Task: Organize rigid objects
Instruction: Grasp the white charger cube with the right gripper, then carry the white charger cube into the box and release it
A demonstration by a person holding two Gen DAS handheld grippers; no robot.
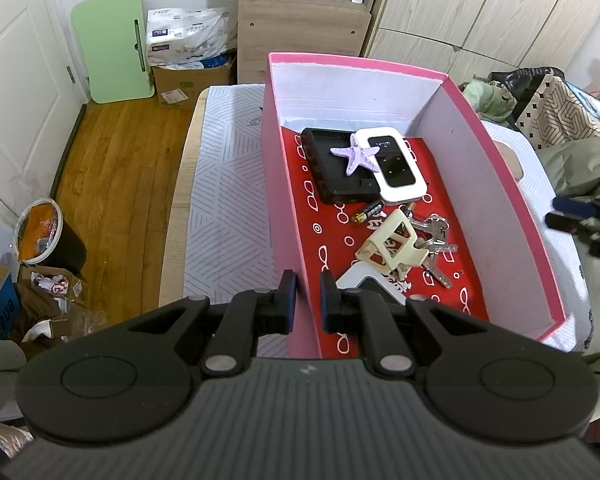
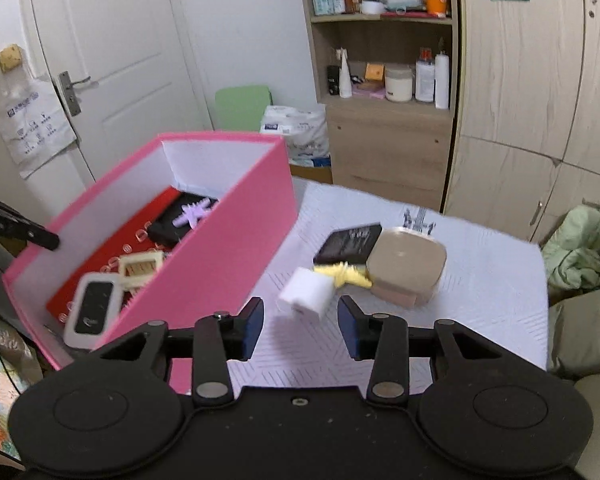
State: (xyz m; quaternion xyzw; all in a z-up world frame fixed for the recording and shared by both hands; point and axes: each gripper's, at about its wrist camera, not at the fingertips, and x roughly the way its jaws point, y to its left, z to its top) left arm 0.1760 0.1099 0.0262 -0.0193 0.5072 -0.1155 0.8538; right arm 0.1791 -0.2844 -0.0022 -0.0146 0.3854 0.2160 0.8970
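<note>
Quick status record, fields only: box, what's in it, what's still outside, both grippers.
box: pink box, open, on the table
inside: starfish, router, black case, battery, keys
outside: white block, yellow piece, tan case, black card
left gripper: shut on the box's near wall
right gripper: open, empty, facing the white block

Pink box, partly filled; blurred white block outside.

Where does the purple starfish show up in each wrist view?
Left wrist view: the purple starfish figure lies centre frame, on the black rectangular device inside the box.
Right wrist view: left of centre, blurred, on the same device.
Shared landmark: the pink cardboard box.
</note>
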